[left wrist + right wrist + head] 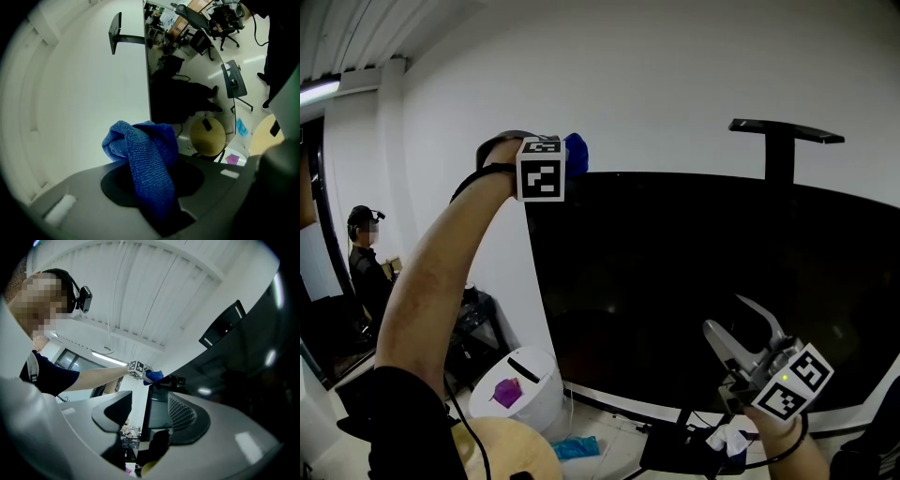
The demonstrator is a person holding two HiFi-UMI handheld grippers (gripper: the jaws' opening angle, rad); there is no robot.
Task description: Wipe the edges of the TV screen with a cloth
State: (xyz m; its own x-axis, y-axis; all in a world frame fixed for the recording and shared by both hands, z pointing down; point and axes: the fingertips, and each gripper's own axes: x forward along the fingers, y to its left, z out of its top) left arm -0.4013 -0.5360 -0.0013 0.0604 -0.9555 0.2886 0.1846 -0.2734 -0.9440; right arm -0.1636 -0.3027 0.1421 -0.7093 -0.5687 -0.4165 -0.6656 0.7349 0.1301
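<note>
A large black TV screen (694, 281) stands in front of a white wall. My left gripper (566, 159) is raised to the screen's top left corner and is shut on a bunched blue cloth (576, 155). In the left gripper view the blue cloth (145, 150) bulges out from the left gripper (157, 201) beside the TV's edge (146, 70). My right gripper (741, 323) hangs low in front of the screen's lower right part, jaws open and empty. In the right gripper view the right gripper (147, 416) points up along the TV (243, 362) toward the blue cloth (153, 376).
A black bracket (786, 136) rises behind the TV's top. On the floor at lower left stand a white bin (525, 389) and a round wooden stool (502, 450). A black base with a white rag (731, 439) lies below the screen. A person (366, 253) sits far left.
</note>
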